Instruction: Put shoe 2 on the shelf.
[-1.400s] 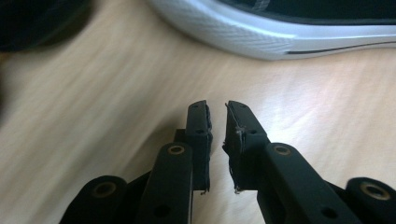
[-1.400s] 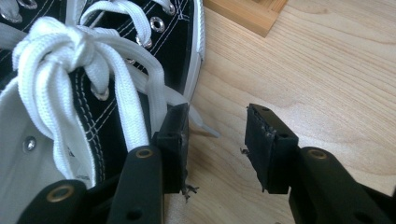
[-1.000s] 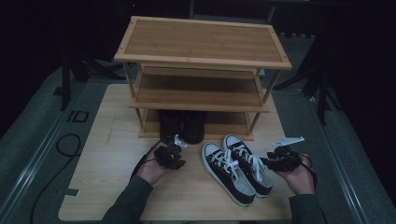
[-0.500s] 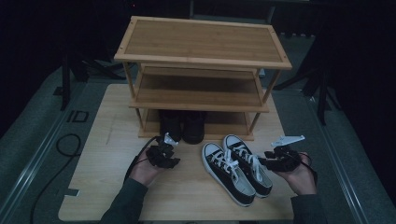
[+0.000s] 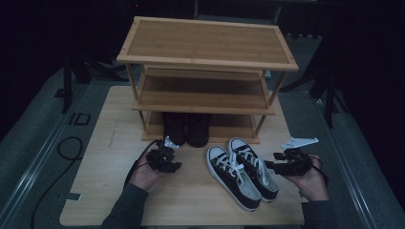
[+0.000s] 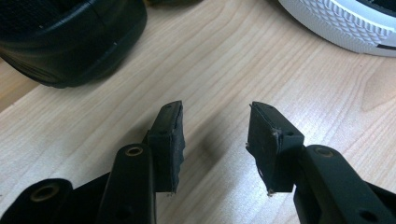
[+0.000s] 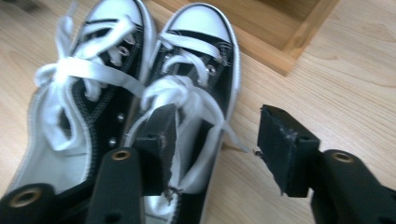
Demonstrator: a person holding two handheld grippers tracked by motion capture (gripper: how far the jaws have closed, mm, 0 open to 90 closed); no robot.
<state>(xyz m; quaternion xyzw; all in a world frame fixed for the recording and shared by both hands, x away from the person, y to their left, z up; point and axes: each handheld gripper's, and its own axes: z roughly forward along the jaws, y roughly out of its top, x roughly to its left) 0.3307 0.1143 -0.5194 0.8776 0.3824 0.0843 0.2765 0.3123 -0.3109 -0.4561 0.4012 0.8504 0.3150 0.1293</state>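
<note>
A pair of black canvas sneakers with white laces (image 5: pixel 243 174) is seen at lower centre of the high view, on the pale wooden table (image 5: pixel 105 143). The right gripper (image 5: pixel 276 166), its jaws just opened wider, is held empty just beside the pair. The left gripper (image 5: pixel 172 153), lower left, has also just opened on nothing, near black shoes (image 5: pixel 187 129) under the bamboo three-tier rack (image 5: pixel 205 43).

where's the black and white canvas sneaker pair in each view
High view: black and white canvas sneaker pair lies right of centre on the pale wooden board, toes toward the bamboo shoe rack.
Left gripper view: one white rubber toe at the top right corner.
Right gripper view: pair at left and centre.
Shared landmark: the board.
</note>
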